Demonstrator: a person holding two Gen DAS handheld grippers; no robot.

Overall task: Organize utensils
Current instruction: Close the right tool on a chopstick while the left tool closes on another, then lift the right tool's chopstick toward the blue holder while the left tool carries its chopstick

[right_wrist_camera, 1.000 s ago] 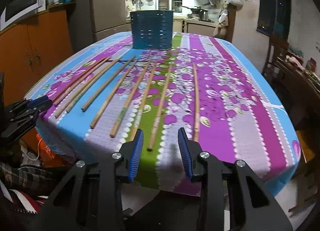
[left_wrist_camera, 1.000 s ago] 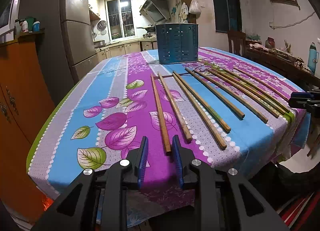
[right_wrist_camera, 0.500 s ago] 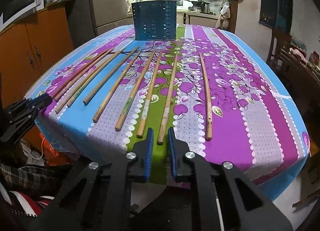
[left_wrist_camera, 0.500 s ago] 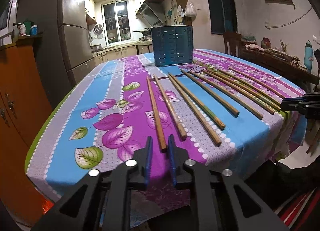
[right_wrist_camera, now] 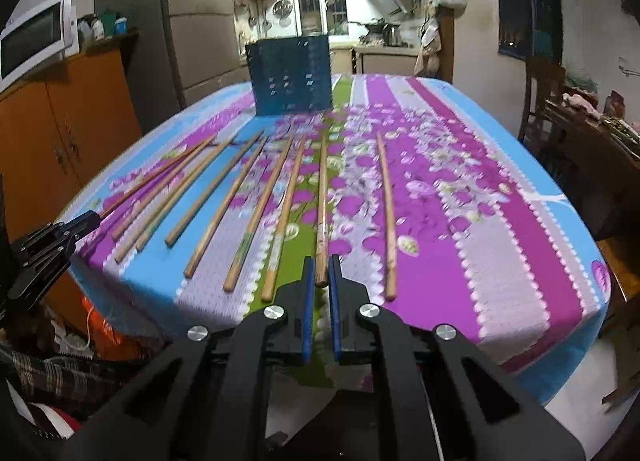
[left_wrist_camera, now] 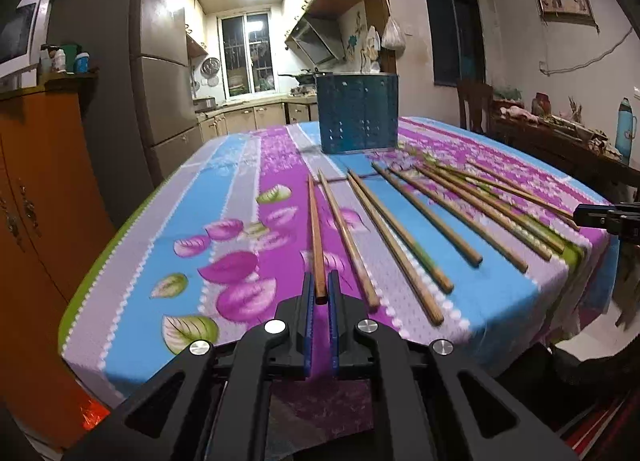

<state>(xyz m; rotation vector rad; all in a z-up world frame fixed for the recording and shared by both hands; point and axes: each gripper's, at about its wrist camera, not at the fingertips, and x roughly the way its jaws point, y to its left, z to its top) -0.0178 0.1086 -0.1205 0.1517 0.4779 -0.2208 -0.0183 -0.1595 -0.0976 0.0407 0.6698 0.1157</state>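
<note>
Several wooden chopsticks lie side by side on a floral tablecloth (left_wrist_camera: pixel 224 197), pointing at a blue perforated utensil holder (left_wrist_camera: pixel 357 113) at the far end; the holder also shows in the right wrist view (right_wrist_camera: pixel 291 80). My left gripper (left_wrist_camera: pixel 320 295) is shut on the near end of a dark reddish chopstick (left_wrist_camera: pixel 315 229), the leftmost one. My right gripper (right_wrist_camera: pixel 321 279) is shut on the near end of a light wooden chopstick (right_wrist_camera: pixel 322 197). Another chopstick (right_wrist_camera: pixel 387 213) lies alone to its right.
The table's near edge runs just under both grippers. An orange cabinet (left_wrist_camera: pixel 44 197) and a grey fridge (left_wrist_camera: pixel 160 73) stand to the left. A wooden chair (left_wrist_camera: pixel 474 105) and a cluttered sideboard (left_wrist_camera: pixel 560 133) stand to the right. The other gripper shows at the frame edge (right_wrist_camera: pixel 52 245).
Both grippers have moved forward to the table edge and closed, each onto the near end of a chopstick. Both were open a second ago.
</note>
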